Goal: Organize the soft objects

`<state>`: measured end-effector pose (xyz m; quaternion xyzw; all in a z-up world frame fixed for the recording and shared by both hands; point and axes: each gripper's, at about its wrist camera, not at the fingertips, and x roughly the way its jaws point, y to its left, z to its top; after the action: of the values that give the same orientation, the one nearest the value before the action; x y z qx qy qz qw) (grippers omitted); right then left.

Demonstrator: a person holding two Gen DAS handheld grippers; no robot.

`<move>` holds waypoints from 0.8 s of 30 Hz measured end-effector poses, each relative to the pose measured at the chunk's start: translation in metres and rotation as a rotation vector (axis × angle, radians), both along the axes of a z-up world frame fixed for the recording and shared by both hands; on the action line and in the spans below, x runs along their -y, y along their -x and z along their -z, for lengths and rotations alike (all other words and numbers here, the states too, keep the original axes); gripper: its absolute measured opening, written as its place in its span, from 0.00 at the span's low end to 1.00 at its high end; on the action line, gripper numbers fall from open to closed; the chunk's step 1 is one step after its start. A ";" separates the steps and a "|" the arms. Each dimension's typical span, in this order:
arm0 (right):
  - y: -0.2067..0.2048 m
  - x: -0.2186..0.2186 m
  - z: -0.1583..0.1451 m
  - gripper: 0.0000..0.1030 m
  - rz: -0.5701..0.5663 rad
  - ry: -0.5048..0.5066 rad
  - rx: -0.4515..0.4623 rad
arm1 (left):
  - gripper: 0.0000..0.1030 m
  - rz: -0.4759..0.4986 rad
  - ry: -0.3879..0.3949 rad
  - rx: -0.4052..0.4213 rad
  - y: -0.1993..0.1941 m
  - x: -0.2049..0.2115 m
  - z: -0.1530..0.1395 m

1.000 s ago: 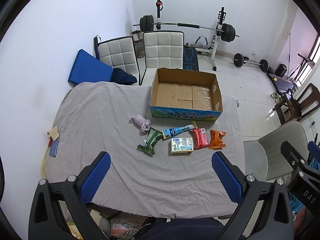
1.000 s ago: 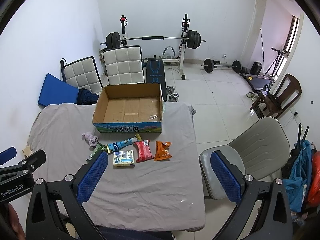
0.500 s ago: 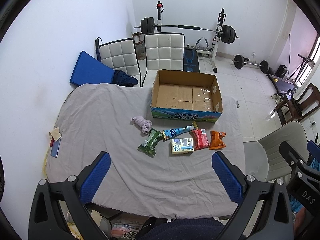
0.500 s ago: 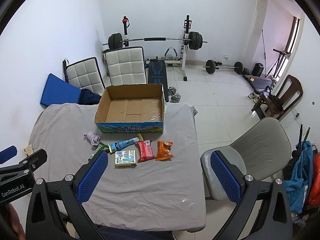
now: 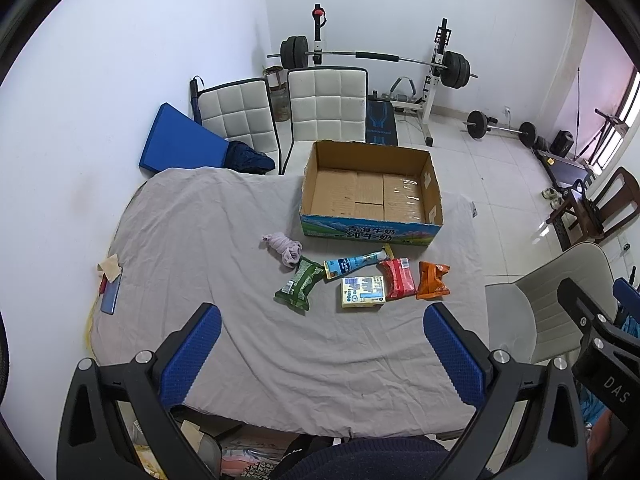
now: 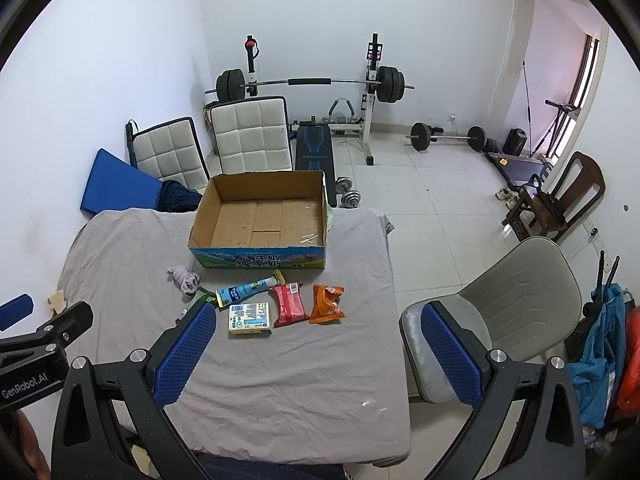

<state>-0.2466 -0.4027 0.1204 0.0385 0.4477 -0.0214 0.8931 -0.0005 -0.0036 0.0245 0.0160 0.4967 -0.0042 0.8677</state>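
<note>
Left wrist view: left gripper [image 5: 320, 356] hovered with jaws spread wide, empty, above grey-clothed counter [image 5: 200, 240]; crumpled lilac cloth [image 5: 285, 247], soft packets beside open cardboard box [image 5: 370, 196].

Right wrist view: right gripper [image 6: 320, 350] likewise agape, empty. Apparently pre-grasp; next, descend onto cloth.

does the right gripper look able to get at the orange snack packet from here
Probably yes: the right gripper is open and empty, and the orange snack packet lies uncovered on the grey cloth, at the row's right end.

On the table [image 5: 200, 240], packets [image 5: 394, 284] lie before the box [image 5: 372, 194].
</note>
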 end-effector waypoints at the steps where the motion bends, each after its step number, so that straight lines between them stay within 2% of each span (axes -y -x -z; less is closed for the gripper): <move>1: 0.000 0.000 0.001 1.00 -0.001 0.001 0.000 | 1.00 0.000 0.000 0.000 0.000 0.000 -0.001; 7: -0.003 0.002 0.004 1.00 0.004 -0.018 -0.011 | 1.00 0.000 0.010 -0.008 -0.002 0.001 0.002; 11: -0.027 0.012 0.029 1.00 0.020 -0.060 -0.071 | 1.00 -0.014 0.037 -0.066 -0.030 0.004 0.027; 13: -0.046 0.022 0.054 1.00 0.021 -0.085 -0.125 | 1.00 -0.032 0.046 -0.120 -0.048 0.003 0.049; 17: -0.088 0.030 0.120 1.00 0.018 -0.123 -0.257 | 1.00 -0.080 0.138 -0.279 -0.091 -0.003 0.120; 19: -0.107 0.034 0.162 1.00 0.018 -0.147 -0.333 | 1.00 -0.124 0.203 -0.378 -0.111 -0.005 0.165; 24: -0.153 0.041 0.264 1.00 0.033 -0.162 -0.477 | 1.00 -0.215 0.340 -0.557 -0.141 -0.002 0.248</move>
<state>-0.0935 -0.4436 -0.1431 0.1110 0.6454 -0.0083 0.7557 0.1408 -0.0013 -0.2240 -0.1830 0.7056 0.0006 0.6846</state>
